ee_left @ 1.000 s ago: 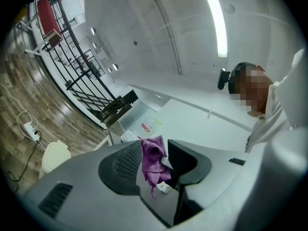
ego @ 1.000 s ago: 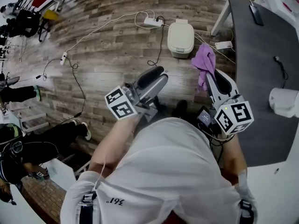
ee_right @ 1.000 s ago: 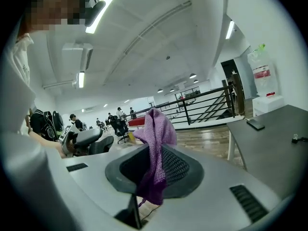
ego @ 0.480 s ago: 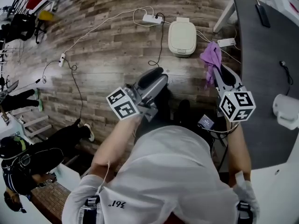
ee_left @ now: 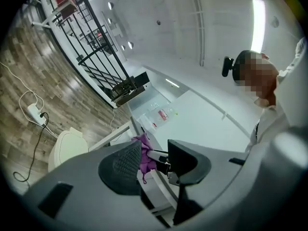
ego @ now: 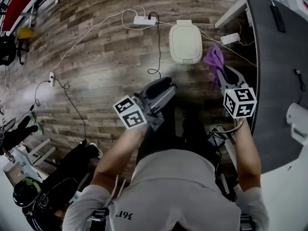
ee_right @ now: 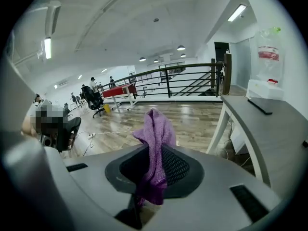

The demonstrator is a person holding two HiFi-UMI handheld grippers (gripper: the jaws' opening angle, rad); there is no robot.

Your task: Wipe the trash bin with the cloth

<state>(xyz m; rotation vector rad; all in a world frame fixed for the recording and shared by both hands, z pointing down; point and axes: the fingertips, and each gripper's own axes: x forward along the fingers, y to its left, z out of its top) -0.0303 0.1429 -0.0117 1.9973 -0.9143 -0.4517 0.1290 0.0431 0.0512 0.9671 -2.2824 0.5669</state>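
Purple cloth [ego: 214, 60] in the right tool, trash bin [ego: 186, 42] on the floor [ego: 106, 57].
The left gripper [ego: 162, 84] has its jaws wide apart, with nothing between them. The white trash bin stands ahead of both tools, past their tips, its lid down. The right gripper [ego: 223, 74] pinches the cloth, which sticks out beyond its tips, just right of the bin.

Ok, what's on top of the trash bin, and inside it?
Nothing lies on the trash bin; its shut lid hides the inside. The purple cloth is clamped in the right gripper.
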